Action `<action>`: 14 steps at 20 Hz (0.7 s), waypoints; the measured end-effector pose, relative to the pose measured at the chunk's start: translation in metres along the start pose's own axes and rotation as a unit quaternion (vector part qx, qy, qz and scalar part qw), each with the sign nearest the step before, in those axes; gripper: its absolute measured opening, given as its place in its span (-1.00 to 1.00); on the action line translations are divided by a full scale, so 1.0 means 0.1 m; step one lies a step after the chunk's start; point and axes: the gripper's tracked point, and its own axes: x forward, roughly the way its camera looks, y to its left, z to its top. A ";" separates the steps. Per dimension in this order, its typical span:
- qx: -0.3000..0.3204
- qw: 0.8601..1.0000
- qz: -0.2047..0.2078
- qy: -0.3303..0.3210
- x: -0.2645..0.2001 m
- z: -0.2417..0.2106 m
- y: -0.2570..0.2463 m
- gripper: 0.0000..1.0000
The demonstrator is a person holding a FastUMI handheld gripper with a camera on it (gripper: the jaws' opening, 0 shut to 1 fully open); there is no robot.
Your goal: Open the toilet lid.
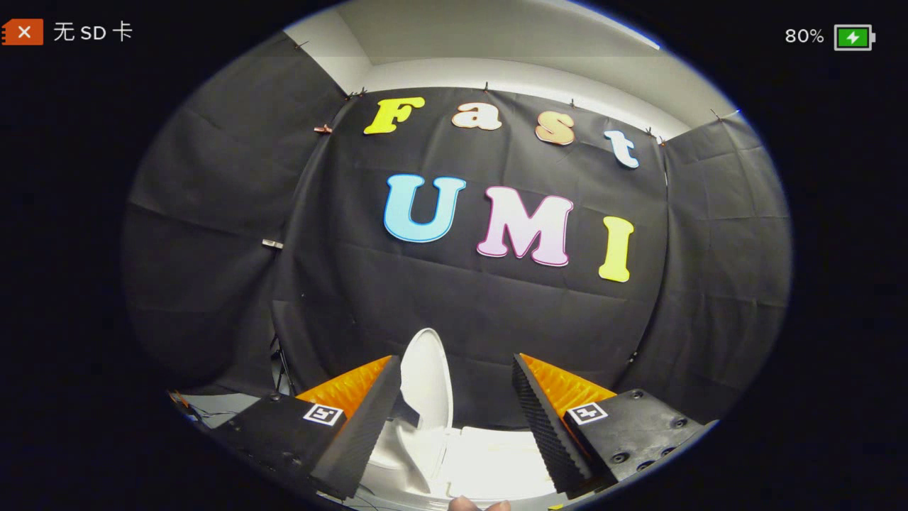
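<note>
The hand-held gripper (454, 411) is hanging above the toilet with its two fingers spread wide apart, gripping nothing. The toilet lid (425, 380) is standing upright between the fingers and just beyond their tips, close to the left finger (362, 426), its edge turned toward the camera. Whether that finger is touching it cannot be told. Below the lid the white toilet (489, 465) is lying open to view, with the black cloth wall (468, 312) rising behind.

Judging by this, the lid is already raised, so the task is looking nearly finished. The lid is looking like stiff, smooth plastic, light for its size and swinging on a hinge at the back. It is probably slippery, so the front rim would be the best place to take hold. It could tip back down if it is not leaning past upright.
</note>
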 end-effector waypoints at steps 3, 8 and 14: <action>0.006 1.000 -0.016 -0.005 -0.04 0.13 -0.22 0.98; 0.014 0.999 -0.031 -0.003 -0.15 0.20 -0.55 0.97; 0.021 0.999 -0.046 -0.012 -0.35 0.39 -0.93 0.97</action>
